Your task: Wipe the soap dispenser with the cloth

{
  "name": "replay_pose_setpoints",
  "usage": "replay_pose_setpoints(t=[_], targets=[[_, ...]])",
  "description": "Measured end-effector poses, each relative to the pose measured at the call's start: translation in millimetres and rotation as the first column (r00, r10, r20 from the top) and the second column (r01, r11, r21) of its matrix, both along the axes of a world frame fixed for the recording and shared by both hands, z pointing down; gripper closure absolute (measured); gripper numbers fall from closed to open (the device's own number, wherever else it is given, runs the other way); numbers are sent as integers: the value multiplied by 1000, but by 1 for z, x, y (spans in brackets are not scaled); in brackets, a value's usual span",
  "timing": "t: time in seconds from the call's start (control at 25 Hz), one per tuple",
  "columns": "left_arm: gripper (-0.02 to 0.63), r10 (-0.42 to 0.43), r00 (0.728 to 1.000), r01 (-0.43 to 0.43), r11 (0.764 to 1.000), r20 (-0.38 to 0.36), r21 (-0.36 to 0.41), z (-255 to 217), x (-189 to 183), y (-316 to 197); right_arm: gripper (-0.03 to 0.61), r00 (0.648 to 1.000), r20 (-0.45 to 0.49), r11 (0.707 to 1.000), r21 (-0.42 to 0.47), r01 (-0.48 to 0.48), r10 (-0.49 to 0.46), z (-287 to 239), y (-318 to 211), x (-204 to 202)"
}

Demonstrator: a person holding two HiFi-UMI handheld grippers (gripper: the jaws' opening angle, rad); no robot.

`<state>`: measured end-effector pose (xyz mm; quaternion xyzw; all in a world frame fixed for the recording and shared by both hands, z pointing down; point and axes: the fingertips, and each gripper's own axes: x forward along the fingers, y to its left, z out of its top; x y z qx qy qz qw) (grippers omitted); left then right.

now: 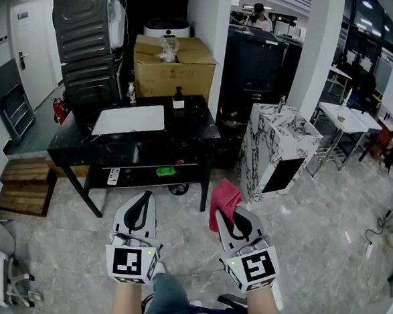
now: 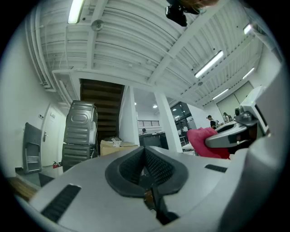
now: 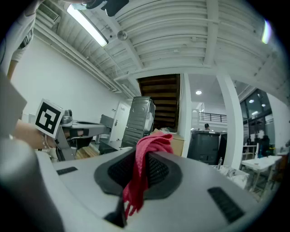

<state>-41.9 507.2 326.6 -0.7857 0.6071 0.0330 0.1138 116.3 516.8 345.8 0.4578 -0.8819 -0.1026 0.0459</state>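
Observation:
A red cloth [image 1: 224, 198] hangs from my right gripper [image 1: 224, 219], which is shut on it; in the right gripper view the cloth [image 3: 137, 179] drapes over the closed jaws [image 3: 144, 156]. My left gripper [image 1: 146, 200] is shut and holds nothing, its jaws [image 2: 144, 153] pressed together. Both grippers hover side by side over the floor in front of a black table [image 1: 198, 136]. A small dark pump bottle [image 1: 178, 97], apparently the soap dispenser, stands at the table's far edge, well beyond both grippers.
A white board [image 1: 130, 119] and a slim bottle [image 1: 131, 88] lie on the table. A cardboard box [image 1: 172, 67] stands behind it. A marble pedestal [image 1: 277, 152] stands to the right, wooden pallets [image 1: 25, 186] to the left. Marble-pattern floor lies below.

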Motion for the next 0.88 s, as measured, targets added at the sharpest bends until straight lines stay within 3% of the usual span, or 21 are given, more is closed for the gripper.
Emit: replay_pose_setpoints(t=[0.44,0.64,0.88], targets=[[600,6,1000,-7,1000,-24,-27,15,-16,-82,531,999,-5,999,-16,-46,46,6,-76,-5],[600,-3,999,2,999,-41,-39,20,-38,-151,531,998,65,1000,-26,-17,18,2,-143,-23],[600,-3,1000,2,999,-31,-47,25,-75,-253,531,1000,5,999,-48,-25,26,12,-240,-57]])
